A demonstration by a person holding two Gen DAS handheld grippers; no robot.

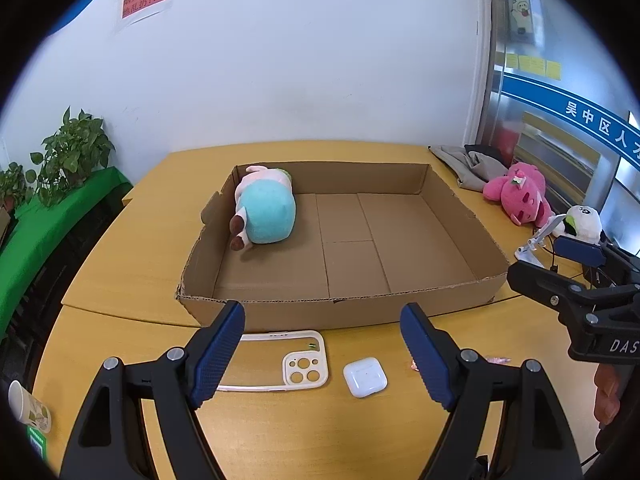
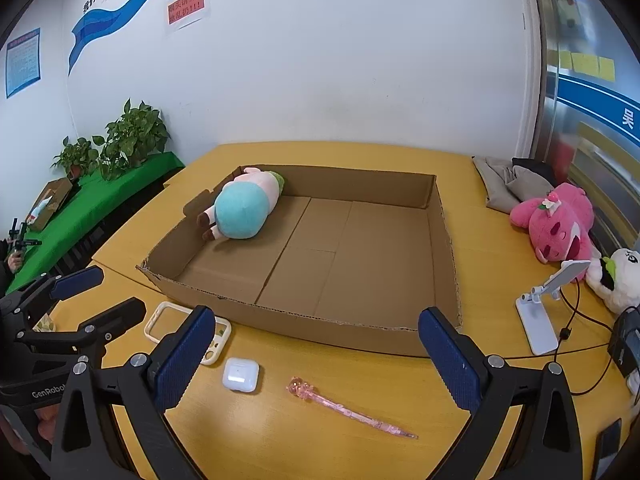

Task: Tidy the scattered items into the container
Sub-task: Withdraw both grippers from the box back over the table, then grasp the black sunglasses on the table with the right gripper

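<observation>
We hold the left tool (image 1: 322, 354) released, its blue pads wide apart with nothing between them, hovering over the near part of the bench (image 1: 120, 264). Below it lie the phone case (image 1: 292, 362) and, just to its right, the white earbud case (image 1: 365, 376), both on the bench just outside the near wall of the cardboard box (image 1: 340, 312). The right tool (image 2: 316, 360) is likewise released and grasps nothing; it hangs above the pink pen (image 2: 348, 410), which lies slanted on the bench near the front edge, to the right of the earbud case. Neither tool touches any item.

Inside the box, a plush toy with a teal body (image 2: 240, 210) lies on its side in the far left corner, against the left wall. The rest of the box floor is bare cardboard.

At the right edge of the bench we see a pink plush (image 2: 560, 224), a white plush (image 2: 620, 280) beside it, a white phone stand (image 2: 538, 320) with a cable, and a folded grey cloth (image 2: 508, 184) toward the far right corner. A paper cup (image 1: 30, 406) stands at the near left edge.
</observation>
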